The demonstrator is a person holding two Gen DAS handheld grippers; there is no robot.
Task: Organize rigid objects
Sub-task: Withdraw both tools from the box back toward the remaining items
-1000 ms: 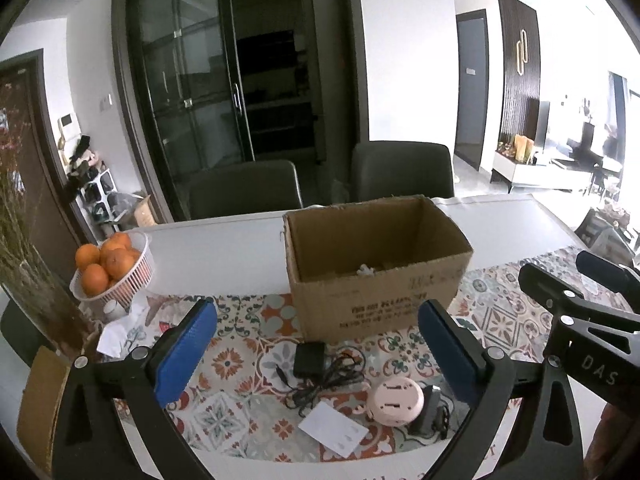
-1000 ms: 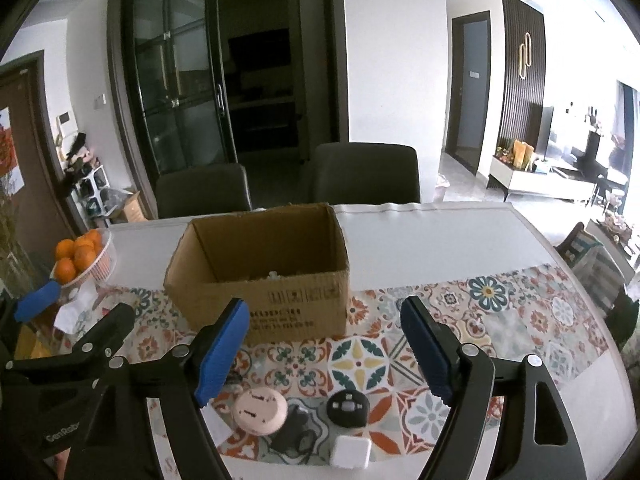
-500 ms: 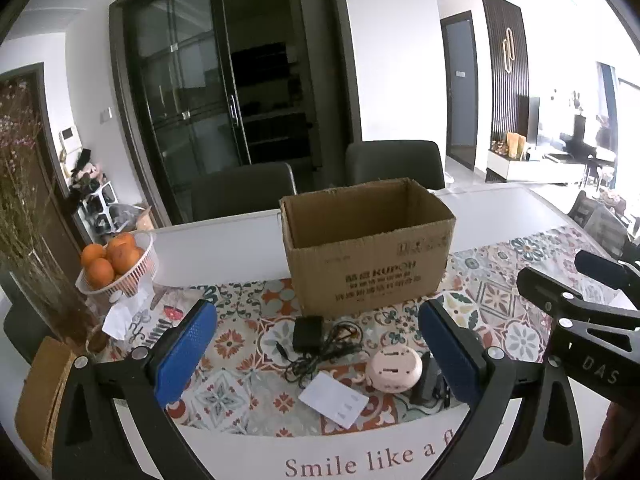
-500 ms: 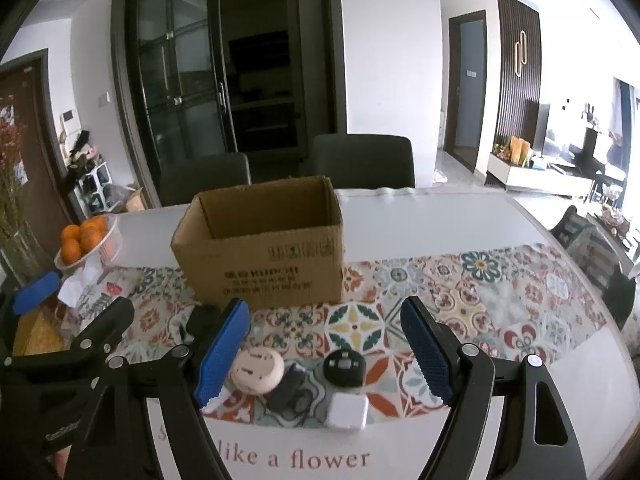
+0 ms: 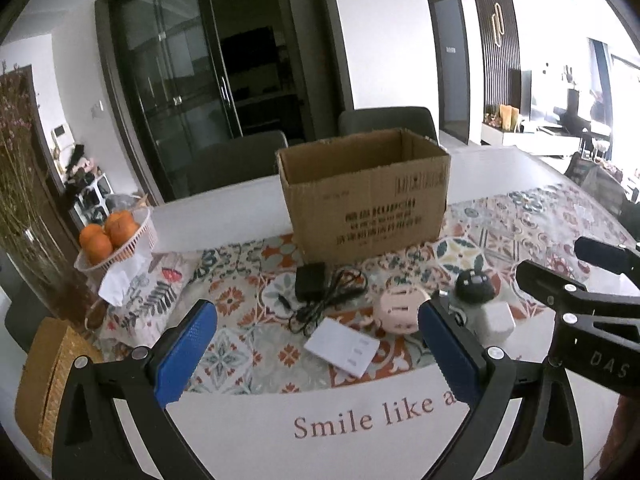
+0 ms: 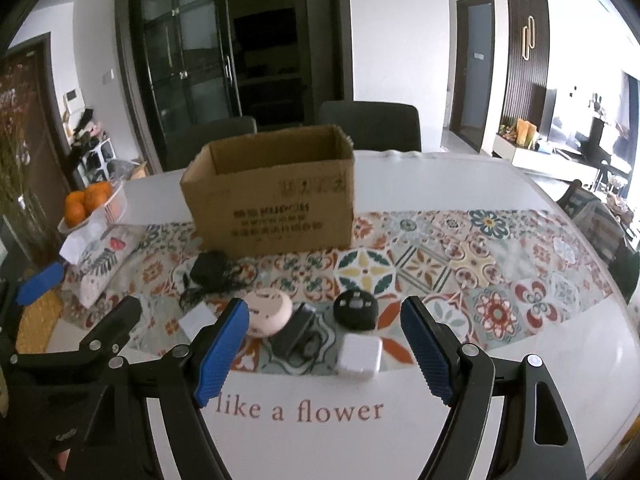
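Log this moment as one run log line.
left gripper: open, empty | right gripper: open, empty | white charger: on mat | cardboard box: upright, open

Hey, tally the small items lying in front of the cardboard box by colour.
Black: 3, corded adapter, slim charger, round puck
White: 2, flat card, cube plug
Pink: 1, round disc
Total: 6

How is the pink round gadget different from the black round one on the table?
The pink gadget is pale, while the black gadget is dark. The pink one looks wider than the black one. The pink one sits left of the black adapter, the black one to its right, just behind the white cube. Both are round, lie flat on the patterned runner and are untouched.
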